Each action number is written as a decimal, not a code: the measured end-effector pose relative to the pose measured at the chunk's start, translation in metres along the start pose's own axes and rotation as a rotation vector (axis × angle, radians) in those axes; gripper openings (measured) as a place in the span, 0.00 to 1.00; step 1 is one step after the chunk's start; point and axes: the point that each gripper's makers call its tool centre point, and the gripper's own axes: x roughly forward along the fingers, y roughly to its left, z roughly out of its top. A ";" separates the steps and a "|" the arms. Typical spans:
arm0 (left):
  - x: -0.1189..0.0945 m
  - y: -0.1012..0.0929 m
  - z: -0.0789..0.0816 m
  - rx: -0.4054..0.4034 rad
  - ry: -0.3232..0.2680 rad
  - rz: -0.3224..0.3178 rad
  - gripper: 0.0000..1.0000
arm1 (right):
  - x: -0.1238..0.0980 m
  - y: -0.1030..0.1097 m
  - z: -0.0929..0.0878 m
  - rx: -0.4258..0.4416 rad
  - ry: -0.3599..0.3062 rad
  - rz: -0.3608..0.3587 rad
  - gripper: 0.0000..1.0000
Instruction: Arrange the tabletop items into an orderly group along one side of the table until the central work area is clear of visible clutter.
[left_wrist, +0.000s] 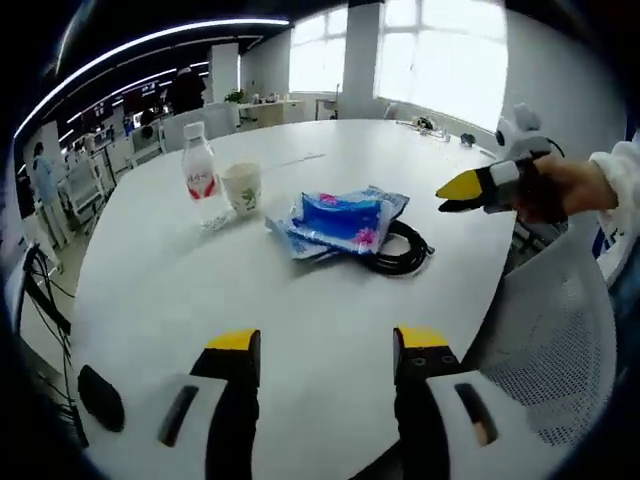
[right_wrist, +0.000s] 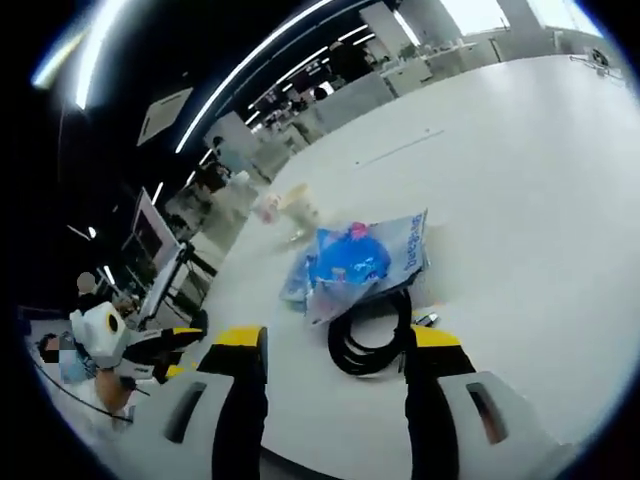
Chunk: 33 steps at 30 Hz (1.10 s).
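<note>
Open-plan office w/ big windows at top of frame, ceiling light strips upper left; large white round table (left_wrist: 300, 300) fills both views. Frame centre, left gripper view: blue-printed plastic bags (left_wrist: 340, 222), crumpled, lying partly over a black coiled cable (left_wrist: 402, 252). Just left of them a paper cup (left_wrist: 241, 187) and a clear water bottle (left_wrist: 200, 173) w/ red label, both upright, side by side. Left gripper (left_wrist: 325, 355) at bottom, jaws apart, grasping nothing. Right gripper (right_wrist: 335, 352) likewise spread, empty, close above the cable. Mesh chair (left_wrist: 560, 340) at right edge.
</note>
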 end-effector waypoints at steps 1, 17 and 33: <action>0.003 0.003 0.007 0.002 -0.012 -0.010 0.53 | -0.001 0.002 -0.002 0.005 0.000 -0.001 0.53; 0.075 0.029 0.081 -0.037 -0.076 -0.112 0.52 | 0.006 0.035 -0.020 0.045 0.009 0.023 0.52; 0.156 0.042 0.084 -0.014 -0.012 -0.136 0.47 | 0.033 0.033 -0.031 0.153 0.018 -0.038 0.46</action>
